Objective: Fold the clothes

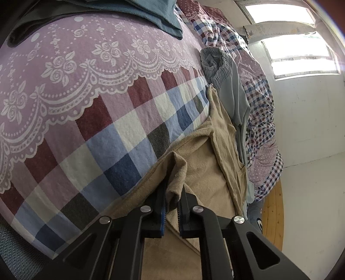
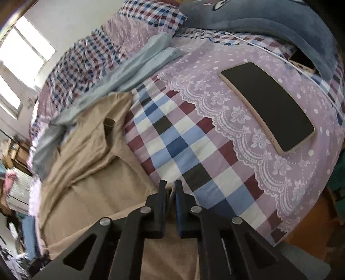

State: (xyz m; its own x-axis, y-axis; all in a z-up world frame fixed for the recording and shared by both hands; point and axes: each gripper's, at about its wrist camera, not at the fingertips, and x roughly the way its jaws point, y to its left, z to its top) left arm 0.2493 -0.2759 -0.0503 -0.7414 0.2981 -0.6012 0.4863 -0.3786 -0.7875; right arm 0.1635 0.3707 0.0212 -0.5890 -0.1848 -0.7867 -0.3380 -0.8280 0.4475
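Note:
A tan garment (image 1: pixel 204 163) lies stretched along the checked bed sheet (image 1: pixel 120 129). My left gripper (image 1: pixel 173 191) is shut on a bunched fold of its edge, which sticks up between the fingers. In the right wrist view the same tan garment (image 2: pixel 90 163) spreads to the left, and my right gripper (image 2: pixel 170 185) is shut on its near edge, a thin strip of tan cloth showing between the narrow jaws. A grey-blue garment (image 1: pixel 230 90) with an elastic waistband lies past the tan one, seen also as pale blue cloth (image 2: pixel 138 64).
A phone (image 2: pixel 267 105) lies face up on the lilac lace-print part of the sheet (image 2: pixel 237 129), with a white cable (image 2: pixel 269 53) behind it. A blue blanket (image 2: pixel 280 23) and a crumpled checked quilt (image 1: pixel 263 112) bound the far side. Folded teal cloth (image 1: pixel 159 15) sits at the back.

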